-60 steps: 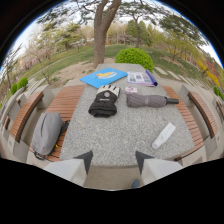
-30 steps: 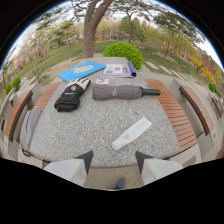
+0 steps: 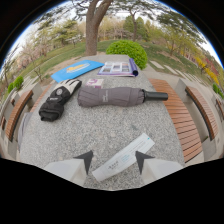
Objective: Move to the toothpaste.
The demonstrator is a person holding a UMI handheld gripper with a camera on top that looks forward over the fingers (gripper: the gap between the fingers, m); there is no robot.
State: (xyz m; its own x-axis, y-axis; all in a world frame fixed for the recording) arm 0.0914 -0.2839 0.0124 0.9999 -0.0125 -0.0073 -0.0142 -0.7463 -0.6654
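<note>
Tongs (image 3: pixel 114 161) open, now closer | toothpaste (image 3: pixel 124 157) between tips | table (image 3: pixel 100 130)

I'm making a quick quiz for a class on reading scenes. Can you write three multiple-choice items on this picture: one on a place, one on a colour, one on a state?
1. Where does the toothpaste lie?
A. between the gripper fingers
B. on the umbrella
C. beside the tree

2. What colour is the folder at the far end of the table?
A. red
B. blue
C. yellow

3. How is the umbrella?
A. open
B. standing upright
C. folded and lying flat

Key: 1 A, the tube lies on the stone between the two open fingers, its far end reaching beyond them. 2 B, it is plainly blue. 3 C, it lies closed beside the glove.
</note>
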